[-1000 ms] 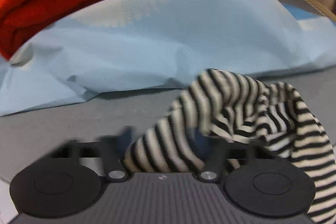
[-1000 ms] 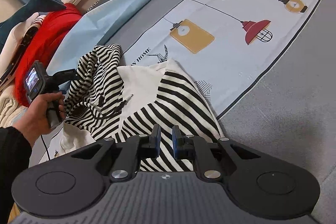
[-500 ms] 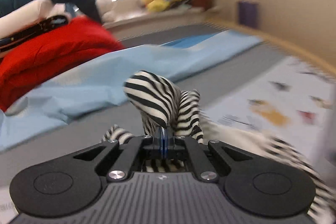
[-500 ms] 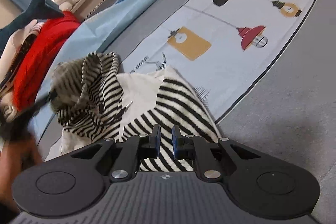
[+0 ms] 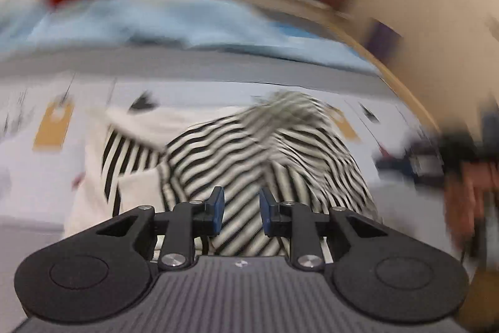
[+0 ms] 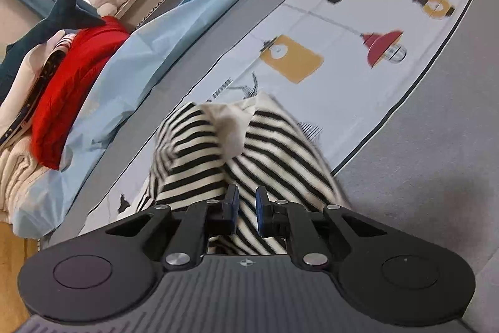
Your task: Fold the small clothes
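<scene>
Striped top [image 5: 262, 158] lies bunched just ahead of both tools, mid-fold. Left tool [image 5: 239, 209] gapes empty; right tool [image 6: 246, 206] stands slightly parted, empty too. Next likely needs an edge gripped and flattened.

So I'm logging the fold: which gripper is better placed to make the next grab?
Probably the right gripper: its view is sharp, jaws slightly apart over the striped top. The left gripper is open but mid-swing, blurred.
</scene>
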`<state>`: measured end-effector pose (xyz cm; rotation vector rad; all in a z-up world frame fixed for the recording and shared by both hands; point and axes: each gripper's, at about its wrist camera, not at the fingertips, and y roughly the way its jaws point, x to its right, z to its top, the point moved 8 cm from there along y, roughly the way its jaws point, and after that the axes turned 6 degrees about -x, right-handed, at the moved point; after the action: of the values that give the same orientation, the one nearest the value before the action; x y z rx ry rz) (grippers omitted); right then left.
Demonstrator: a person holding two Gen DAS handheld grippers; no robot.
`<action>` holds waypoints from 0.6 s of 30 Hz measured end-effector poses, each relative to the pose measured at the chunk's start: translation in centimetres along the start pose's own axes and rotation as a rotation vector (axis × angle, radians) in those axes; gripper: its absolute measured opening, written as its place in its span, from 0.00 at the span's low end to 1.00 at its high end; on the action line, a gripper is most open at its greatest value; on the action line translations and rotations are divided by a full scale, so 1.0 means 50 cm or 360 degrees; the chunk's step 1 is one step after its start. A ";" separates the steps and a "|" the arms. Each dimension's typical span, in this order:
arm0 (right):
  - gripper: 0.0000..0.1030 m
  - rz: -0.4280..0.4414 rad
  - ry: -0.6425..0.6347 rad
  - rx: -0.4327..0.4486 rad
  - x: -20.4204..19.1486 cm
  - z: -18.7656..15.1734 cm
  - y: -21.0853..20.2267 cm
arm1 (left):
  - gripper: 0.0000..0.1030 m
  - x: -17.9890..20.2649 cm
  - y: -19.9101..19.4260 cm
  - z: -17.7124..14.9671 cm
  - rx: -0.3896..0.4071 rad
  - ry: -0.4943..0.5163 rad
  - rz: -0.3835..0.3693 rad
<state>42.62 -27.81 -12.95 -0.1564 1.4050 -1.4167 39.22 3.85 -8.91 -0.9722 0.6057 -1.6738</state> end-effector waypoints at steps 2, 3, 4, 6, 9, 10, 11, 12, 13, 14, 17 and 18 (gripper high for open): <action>0.12 0.0021 0.0013 -0.0045 -0.004 -0.006 0.016 | 0.26 -0.036 0.051 0.007 -0.0103 -0.0286 0.0033; 0.15 0.0028 0.0017 -0.0064 -0.006 -0.009 0.025 | 0.29 -0.060 0.068 0.003 -0.0144 -0.0415 0.0008; 0.21 0.0040 0.0034 -0.0088 -0.008 -0.013 0.036 | 0.32 -0.077 0.086 -0.006 -0.0184 -0.0535 -0.0023; 0.30 0.0053 0.0067 -0.0137 -0.009 -0.021 0.056 | 0.40 -0.097 0.119 -0.033 -0.0294 -0.0695 -0.0027; 0.37 0.0036 0.0097 -0.0188 -0.006 -0.040 0.083 | 0.40 -0.114 0.141 -0.064 -0.0442 -0.0830 -0.0022; 0.37 0.0034 0.0103 -0.0205 -0.005 -0.045 0.093 | 0.40 -0.117 0.147 -0.066 -0.0452 -0.0870 -0.0055; 0.37 0.0041 0.0117 -0.0224 -0.005 -0.050 0.102 | 0.40 -0.119 0.152 -0.066 -0.0457 -0.0894 -0.0077; 0.37 0.0053 0.0143 -0.0241 -0.005 -0.053 0.111 | 0.40 -0.122 0.156 -0.067 -0.0461 -0.0909 -0.0088; 0.37 0.0062 0.0160 -0.0247 -0.005 -0.055 0.120 | 0.40 -0.122 0.157 -0.067 -0.0465 -0.0919 -0.0103; 0.37 0.0066 0.0163 -0.0250 -0.008 -0.057 0.126 | 0.40 -0.122 0.159 -0.068 -0.0472 -0.0927 -0.0123; 0.37 0.0091 0.0184 -0.0278 -0.019 -0.066 0.150 | 0.40 -0.113 0.170 -0.071 -0.0517 -0.0956 -0.0141; 0.37 0.0110 0.0206 -0.0304 -0.022 -0.073 0.160 | 0.40 -0.114 0.174 -0.072 -0.0522 -0.0963 -0.0145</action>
<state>44.99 -22.48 -19.60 -0.1393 1.6376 -1.2530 41.48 6.27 -19.39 -1.6785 0.4309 -1.2740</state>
